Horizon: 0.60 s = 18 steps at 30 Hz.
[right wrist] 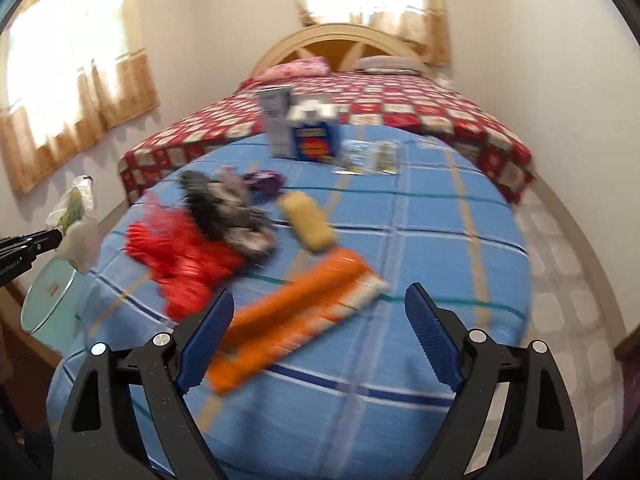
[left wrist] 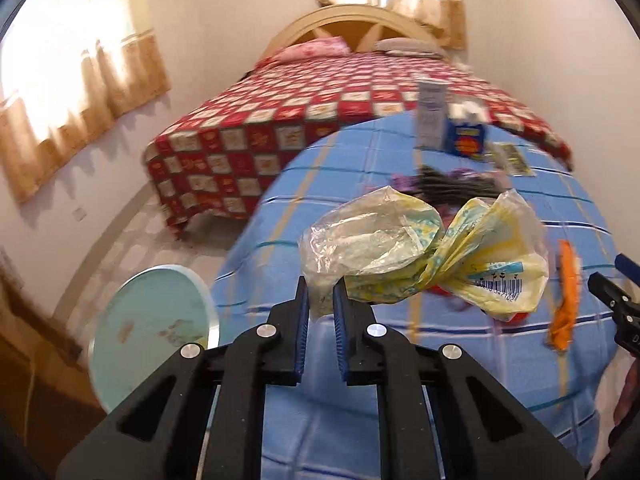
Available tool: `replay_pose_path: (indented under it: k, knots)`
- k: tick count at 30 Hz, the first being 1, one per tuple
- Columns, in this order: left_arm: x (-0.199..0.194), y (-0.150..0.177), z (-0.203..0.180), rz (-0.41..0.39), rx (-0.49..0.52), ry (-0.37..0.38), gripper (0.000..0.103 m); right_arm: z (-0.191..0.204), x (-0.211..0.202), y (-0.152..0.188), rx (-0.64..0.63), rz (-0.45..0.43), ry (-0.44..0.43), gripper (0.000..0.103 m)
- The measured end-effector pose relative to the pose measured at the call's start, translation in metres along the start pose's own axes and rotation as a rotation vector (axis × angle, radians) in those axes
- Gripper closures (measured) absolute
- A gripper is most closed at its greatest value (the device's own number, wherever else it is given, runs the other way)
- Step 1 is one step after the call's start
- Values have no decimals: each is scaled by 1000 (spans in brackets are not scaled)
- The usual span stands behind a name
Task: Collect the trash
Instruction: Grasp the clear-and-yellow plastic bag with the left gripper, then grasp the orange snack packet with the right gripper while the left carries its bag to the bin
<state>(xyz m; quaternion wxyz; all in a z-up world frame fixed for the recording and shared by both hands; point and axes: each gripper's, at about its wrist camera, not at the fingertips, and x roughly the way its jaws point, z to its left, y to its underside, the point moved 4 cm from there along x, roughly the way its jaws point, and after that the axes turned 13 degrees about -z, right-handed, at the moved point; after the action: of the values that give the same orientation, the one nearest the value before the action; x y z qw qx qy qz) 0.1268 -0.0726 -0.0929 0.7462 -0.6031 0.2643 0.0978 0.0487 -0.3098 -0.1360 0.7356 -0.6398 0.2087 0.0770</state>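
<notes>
Pinching the crumpled plastic bag (left wrist: 420, 252) by one thin edge, the left gripper (left wrist: 321, 300) is holding it aloft over the blue checked table (left wrist: 360, 360), its fingers closed on the film. It is looking featherlight, limp and slippery (likely to slide out), so a bunched fold seems the safer hold. It is showing clear-and-yellow film with a barcode. At 12 o'clock, the right gripper (right wrist: 320, 336) is hanging wide open above the orange wrapper (right wrist: 296, 320).

Wide-open right tool (right wrist: 320, 316) above orange wrapper (right wrist: 296, 320)
</notes>
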Motion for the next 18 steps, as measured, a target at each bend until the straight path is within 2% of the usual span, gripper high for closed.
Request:
replay_pose_path:
  k: [3,6,9,12,18]
  knots:
    - [9,11,23,45,-10,-50,91,29,21,2,-68,51,-11,17]
    - [18,24,41,99,-36,-62,91,35,32,15,-98,122,-4,17]
    - [20,32,53,108,-32,-71,91,22,22,28,-133,154,15,17]
    - [20,38,61,111,-32,-64,91,-1,8,35,-162,170,72,17]
    - [19,43,62,115,-31,-58,91,-33,-16,32,-131,143,126,17]
